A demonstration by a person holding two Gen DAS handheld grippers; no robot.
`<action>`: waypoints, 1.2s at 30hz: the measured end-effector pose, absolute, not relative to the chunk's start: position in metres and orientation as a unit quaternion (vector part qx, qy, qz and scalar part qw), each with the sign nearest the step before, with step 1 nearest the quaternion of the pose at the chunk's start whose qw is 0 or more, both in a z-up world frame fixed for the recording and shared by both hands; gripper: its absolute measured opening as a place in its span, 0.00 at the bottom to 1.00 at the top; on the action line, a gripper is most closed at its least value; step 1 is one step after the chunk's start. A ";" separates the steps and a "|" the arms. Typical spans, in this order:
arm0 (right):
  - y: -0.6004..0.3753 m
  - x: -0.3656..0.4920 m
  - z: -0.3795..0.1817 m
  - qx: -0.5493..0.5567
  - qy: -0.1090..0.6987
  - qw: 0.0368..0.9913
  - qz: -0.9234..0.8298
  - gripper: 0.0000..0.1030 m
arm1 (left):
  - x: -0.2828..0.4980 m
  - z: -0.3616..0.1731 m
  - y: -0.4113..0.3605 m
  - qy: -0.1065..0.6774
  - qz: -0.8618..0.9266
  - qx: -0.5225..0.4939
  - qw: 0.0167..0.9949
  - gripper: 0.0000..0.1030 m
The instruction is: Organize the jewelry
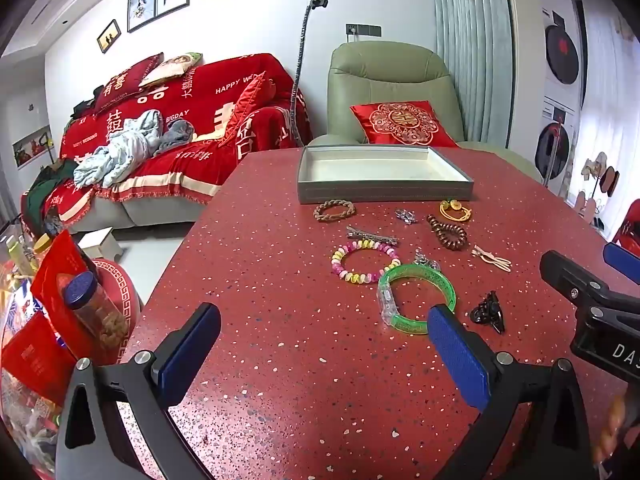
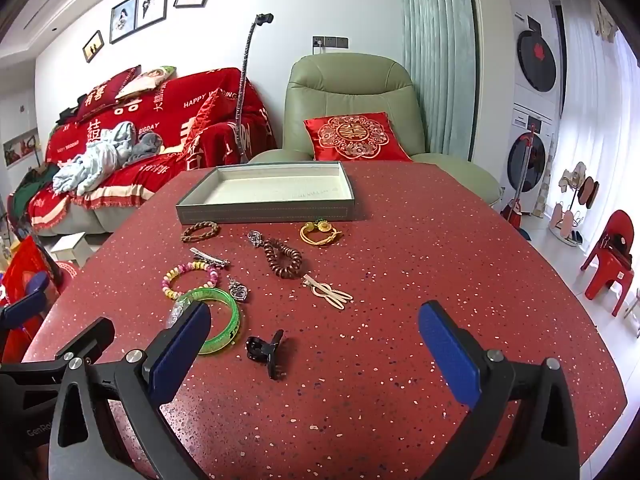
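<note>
right gripper (image 2: 314, 346) agape, empty | left gripper (image 1: 324, 346) likewise (label "GenRo" — cut off)

A red table (image 2: 400, 280) with small white specks holds all the things. A flat grey tray (image 2: 266, 210) sits at its far side. Just in front of the tray lie a brown braided band (image 2: 200, 231), a small silver clip (image 2: 255, 237) and a yellow tie (image 2: 320, 233). A bit nearer than the tray are a long silver clip (image 2: 210, 257), a brown coil tie (image 2: 283, 263) and a tan clip (image 2: 328, 293). Nearer still lie a pink and yellow bead bracelet (image 2: 191, 278), a silver heart (image 2: 238, 291), a green bangle (image 2: 224, 320) and a black claw clip (image 2: 266, 353).
</note>
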State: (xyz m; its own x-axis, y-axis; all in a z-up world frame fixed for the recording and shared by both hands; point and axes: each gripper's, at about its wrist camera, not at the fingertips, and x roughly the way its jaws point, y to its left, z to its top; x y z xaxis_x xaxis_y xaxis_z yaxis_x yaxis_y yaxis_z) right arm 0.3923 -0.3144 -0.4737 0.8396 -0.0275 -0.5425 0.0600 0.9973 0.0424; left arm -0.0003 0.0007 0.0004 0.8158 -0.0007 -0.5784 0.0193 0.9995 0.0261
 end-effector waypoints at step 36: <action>-0.311 0.391 -0.478 0.028 0.283 0.959 -0.021 1.00 | 0.000 -0.001 0.001 0.302 -0.002 0.014 0.953 1.00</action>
